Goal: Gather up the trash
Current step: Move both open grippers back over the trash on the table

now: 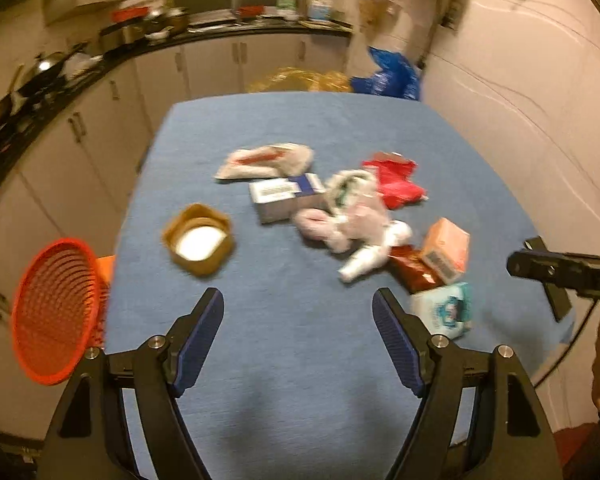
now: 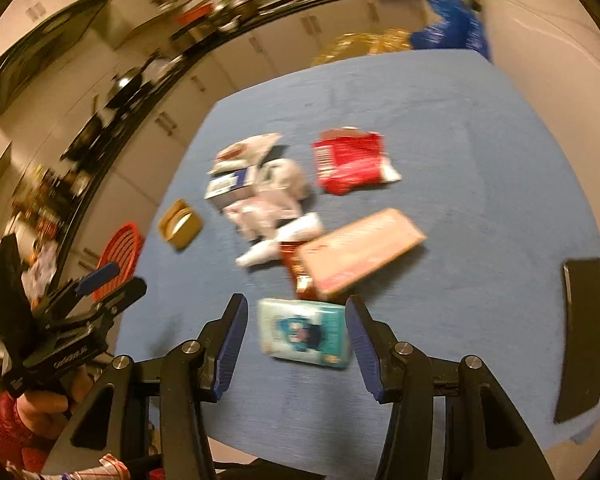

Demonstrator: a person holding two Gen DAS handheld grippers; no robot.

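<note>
Trash lies on a blue-covered table (image 1: 300, 360): a teal-and-white packet (image 2: 304, 332), a pink box (image 2: 360, 252), a red wrapper (image 2: 350, 162), crumpled white plastic (image 1: 348, 216), a white tube (image 1: 360, 266), a blue-and-white box (image 1: 286, 196) and a brown tub (image 1: 198, 240). My left gripper (image 1: 298, 312) is open and empty above the table's near part. My right gripper (image 2: 296, 320) is open, its fingers on either side of the teal packet, above it. A red mesh basket (image 1: 56, 312) stands off the table's left edge.
A kitchen counter (image 1: 100, 60) with pots and cabinets curves along the left and back. A blue bag (image 1: 392, 76) and a yellow bag (image 1: 300, 80) sit behind the table. A black flat object (image 2: 584, 336) lies at the table's right edge. A wall is on the right.
</note>
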